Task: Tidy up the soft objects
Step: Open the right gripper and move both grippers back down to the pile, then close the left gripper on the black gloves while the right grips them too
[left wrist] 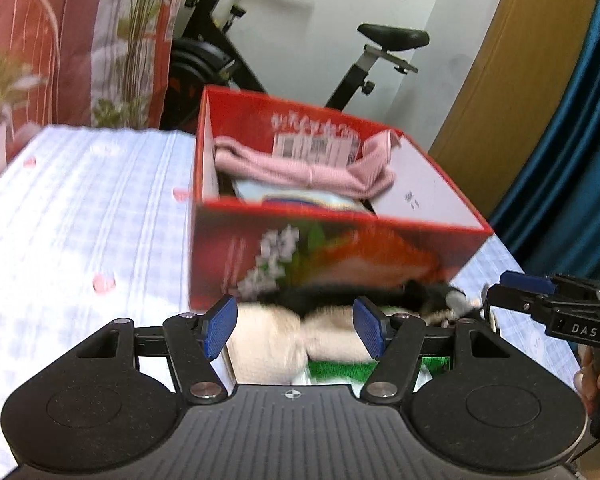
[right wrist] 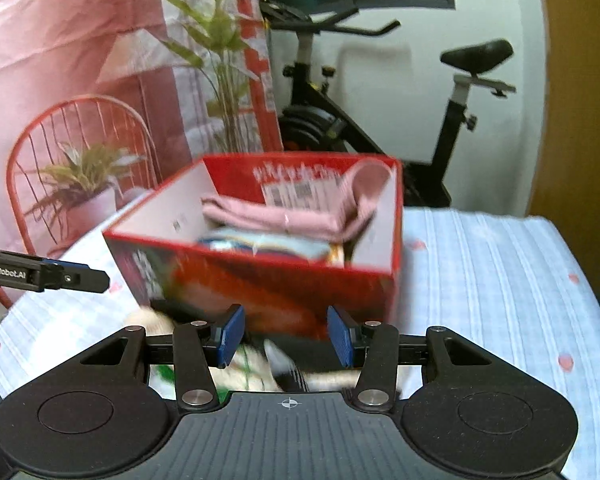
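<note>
A red open box (left wrist: 328, 256) stands on the table and holds a pink cloth (left wrist: 300, 168) over a light blue item (left wrist: 300, 198). It also shows in the right wrist view (right wrist: 284, 280) with the pink cloth (right wrist: 284, 216). A pile of soft things lies in front of the box: a cream fluffy piece (left wrist: 268, 344), a green one (left wrist: 340, 368) and a black one (left wrist: 332, 298). My left gripper (left wrist: 296, 330) is open just above the cream piece. My right gripper (right wrist: 286, 336) is open above the pile (right wrist: 260, 368); it also shows at the right of the left view (left wrist: 520, 292).
The table has a pale blue checked cloth (left wrist: 80, 220) with free room left of the box and right of it (right wrist: 500, 280). Behind stand an exercise bike (right wrist: 380, 120), a red wire chair (right wrist: 80, 152) and potted plants (right wrist: 80, 184).
</note>
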Tool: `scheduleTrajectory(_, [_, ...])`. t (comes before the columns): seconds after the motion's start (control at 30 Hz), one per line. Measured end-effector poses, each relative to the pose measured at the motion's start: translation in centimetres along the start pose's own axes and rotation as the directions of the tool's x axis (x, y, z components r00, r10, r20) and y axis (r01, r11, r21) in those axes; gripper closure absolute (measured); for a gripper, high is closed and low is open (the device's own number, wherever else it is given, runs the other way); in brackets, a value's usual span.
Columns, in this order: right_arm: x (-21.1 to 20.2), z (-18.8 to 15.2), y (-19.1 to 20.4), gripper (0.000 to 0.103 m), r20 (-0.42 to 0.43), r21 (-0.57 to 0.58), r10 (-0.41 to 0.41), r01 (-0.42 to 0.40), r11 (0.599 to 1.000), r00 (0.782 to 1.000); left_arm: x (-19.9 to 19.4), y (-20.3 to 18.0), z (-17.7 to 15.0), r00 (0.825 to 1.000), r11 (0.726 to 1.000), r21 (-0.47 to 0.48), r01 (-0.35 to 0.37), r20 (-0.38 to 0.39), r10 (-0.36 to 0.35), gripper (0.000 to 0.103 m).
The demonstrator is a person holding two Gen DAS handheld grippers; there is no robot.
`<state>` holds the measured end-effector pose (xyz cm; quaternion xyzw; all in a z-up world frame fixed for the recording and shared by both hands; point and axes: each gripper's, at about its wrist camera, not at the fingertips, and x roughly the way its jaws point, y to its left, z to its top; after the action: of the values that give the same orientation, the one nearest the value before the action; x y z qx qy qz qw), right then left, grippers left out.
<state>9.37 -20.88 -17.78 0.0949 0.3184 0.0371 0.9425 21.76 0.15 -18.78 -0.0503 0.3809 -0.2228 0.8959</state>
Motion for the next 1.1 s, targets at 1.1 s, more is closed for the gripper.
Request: scheduleTrajectory(1.1, [-1.6,-5.6,0.3,0.08,-0.221,0.145,0.183,-0.154,0.977,0.958,0.0,0.0,-6.7,0.999,0.995,-0.083,-0.053,-0.017,0.052,0.037])
